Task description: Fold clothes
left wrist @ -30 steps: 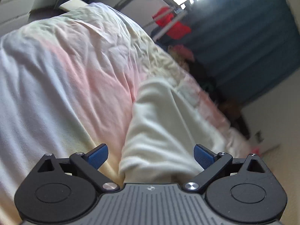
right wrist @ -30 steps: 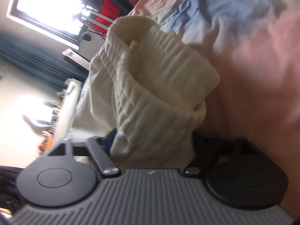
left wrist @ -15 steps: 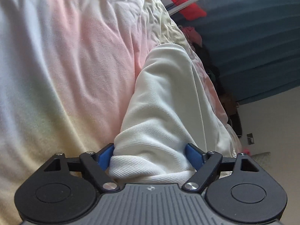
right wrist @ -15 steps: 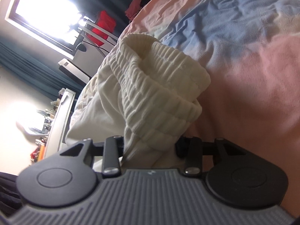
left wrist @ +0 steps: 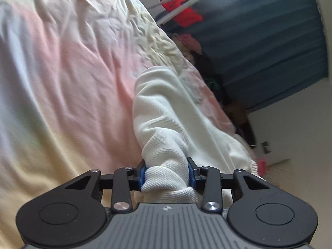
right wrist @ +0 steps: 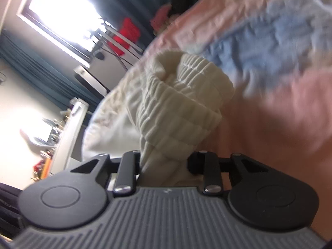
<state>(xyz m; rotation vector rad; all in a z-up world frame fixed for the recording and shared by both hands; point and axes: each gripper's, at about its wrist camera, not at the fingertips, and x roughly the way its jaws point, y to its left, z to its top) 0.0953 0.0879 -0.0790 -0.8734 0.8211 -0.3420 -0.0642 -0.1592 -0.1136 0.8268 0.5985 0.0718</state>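
On the bed (left wrist: pixel 68 87), in the left wrist view, a cream garment (left wrist: pixel 166 124) lay stretched over the pink, white and yellow cover, running from the middle toward the bed's right edge. The left gripper (left wrist: pixel 167 175) had its jaws closing on a bunched ribbed end of the garment, and the blue pads (left wrist: pixel 142 174) pressed into the cloth from both sides. A dark blue curtain (left wrist: pixel 269 41) hung beyond the bed, with a red cloth (left wrist: pixel 182 12) on a rack.

From the right wrist view, the right gripper (right wrist: pixel 165 166) was closing too, its dark fingers (right wrist: pixel 194 162) pinching the garment's (right wrist: pixel 178 112) thick ribbed band, which rose in a folded hump above the jaws near the bed's (right wrist: pixel 280 108) left edge. A bright window (right wrist: pixel 66 12) stood behind.
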